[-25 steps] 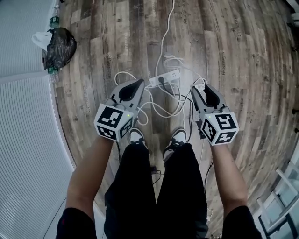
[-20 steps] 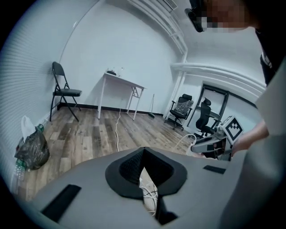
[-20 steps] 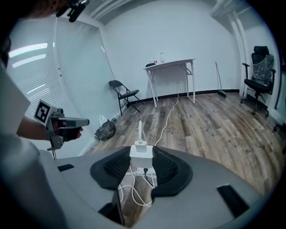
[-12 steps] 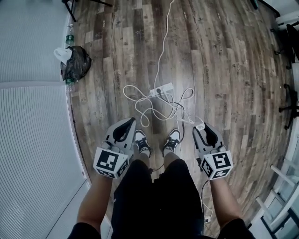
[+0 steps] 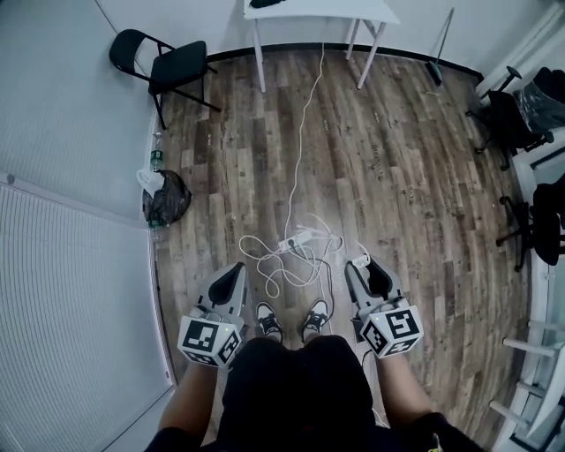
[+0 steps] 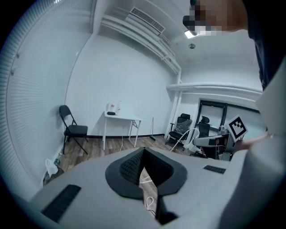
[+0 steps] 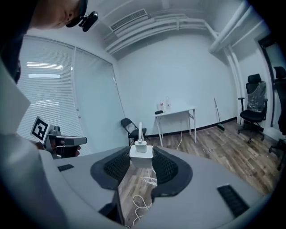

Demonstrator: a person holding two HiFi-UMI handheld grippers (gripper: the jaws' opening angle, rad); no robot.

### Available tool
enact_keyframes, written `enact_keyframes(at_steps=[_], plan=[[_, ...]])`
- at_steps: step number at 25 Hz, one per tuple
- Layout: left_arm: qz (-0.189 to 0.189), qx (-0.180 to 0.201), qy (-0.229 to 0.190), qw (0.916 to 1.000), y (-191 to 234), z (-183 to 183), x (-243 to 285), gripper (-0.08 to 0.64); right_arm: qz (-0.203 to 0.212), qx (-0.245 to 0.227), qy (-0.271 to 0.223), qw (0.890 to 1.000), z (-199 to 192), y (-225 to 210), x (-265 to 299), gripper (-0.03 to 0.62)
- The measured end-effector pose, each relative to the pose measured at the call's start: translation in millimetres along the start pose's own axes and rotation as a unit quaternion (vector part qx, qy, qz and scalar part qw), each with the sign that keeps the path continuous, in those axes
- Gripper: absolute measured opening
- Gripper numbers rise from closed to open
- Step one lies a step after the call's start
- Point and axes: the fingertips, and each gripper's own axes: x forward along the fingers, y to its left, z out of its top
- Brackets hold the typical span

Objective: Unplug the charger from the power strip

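Standing over the wooden floor (image 5: pixel 397 177), we hold the right claw (image 5: pixel 357 265) pinched on the white charger (image 7: pixel 140 154). Its two dark pads press the block's flat sides, and its cable plug pokes out past the tips. We judge that grip sensible: the broad faces give the pads something square to bite, and the cord end stays free rather than crushed.

Our left claw (image 5: pixel 237 270) is pressed together at the tips with nothing in it. Through the gap behind the tips we see only floor and a loop of cord. It sits level with the right one, at hip height, beside our shoes (image 5: pixel 265 320). We take that as a resting pose, since nothing needs bracing just now.

The power strip (image 5: pixel 298 238) lies on the floor ahead of our feet, amid loose white cables (image 5: pixel 282 265) that curl around it. One long lead runs away toward the white desk (image 5: pixel 318 9) by the far wall. The charger is well apart from the strip and up in the air with us, so we judge the unplugging done.

A folding chair (image 5: pixel 163 66) and a dark bag (image 5: pixel 166 199) sit off to the left, away from all this.
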Motion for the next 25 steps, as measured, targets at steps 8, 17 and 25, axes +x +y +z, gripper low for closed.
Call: enact_keyframes(at_steps=[8, 17, 25], plan=[[0.0, 0.04, -0.098, 0.9944, -33, 119, -32, 0.018, -0.01, -0.061, -0.069, 0.996, 118, 19, -53, 0.163], [-0.015, 0.034, -0.098, 0.9945, -55, 145, -46, 0.018, -0.008, -0.06, -0.087, 0.994, 147, 28, -93, 0.164], [-0.022, 0.034, -0.091, 0.9951, -66, 142, -56, 0.018, -0.001, -0.06, -0.09, 0.994, 154, 38, -100, 0.164]])
